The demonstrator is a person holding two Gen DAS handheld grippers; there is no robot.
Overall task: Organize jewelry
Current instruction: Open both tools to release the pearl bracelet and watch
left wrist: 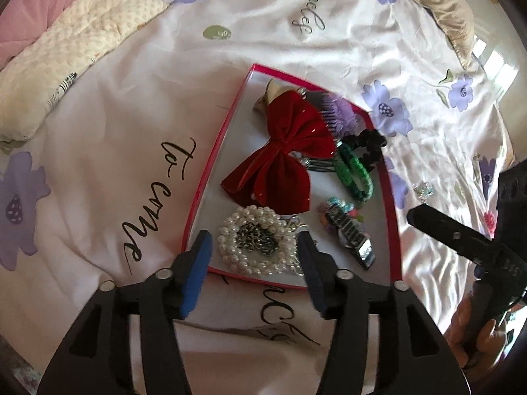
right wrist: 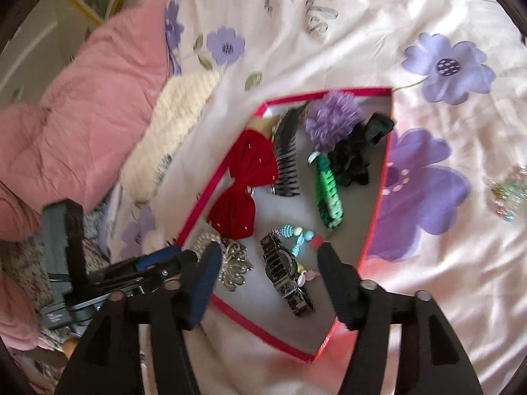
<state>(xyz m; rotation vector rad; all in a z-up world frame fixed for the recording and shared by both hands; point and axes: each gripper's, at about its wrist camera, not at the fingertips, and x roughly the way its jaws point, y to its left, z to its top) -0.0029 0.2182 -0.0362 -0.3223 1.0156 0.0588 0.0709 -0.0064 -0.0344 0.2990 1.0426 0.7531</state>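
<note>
A shallow red-rimmed box (left wrist: 210, 151) (right wrist: 378, 204) lies on the bed. It holds a red velvet bow (left wrist: 280, 161) (right wrist: 243, 184), a pearl necklace with a dark chain (left wrist: 253, 240) (right wrist: 227, 260), a dark watch (left wrist: 352, 237) (right wrist: 286, 273), a colourful bead bracelet (right wrist: 303, 240), a green braided bracelet (left wrist: 355, 171) (right wrist: 329, 194), a black scrunchie (left wrist: 369, 144) (right wrist: 359, 154), a purple flower clip (left wrist: 339, 112) (right wrist: 332, 118) and a black comb clip (right wrist: 286, 164). My left gripper (left wrist: 255, 250) is open and empty over the pearls. My right gripper (right wrist: 268, 263) is open and empty over the watch.
A flowered white bedspread (left wrist: 98, 171) (right wrist: 428, 263) lies under the box. A sparkly bracelet (left wrist: 423, 189) (right wrist: 507, 194) lies on it right of the box. A cream blanket (left wrist: 75, 52) and pink quilt (right wrist: 82, 105) lie at the left. A tan pillow (left wrist: 441, 6) lies far right.
</note>
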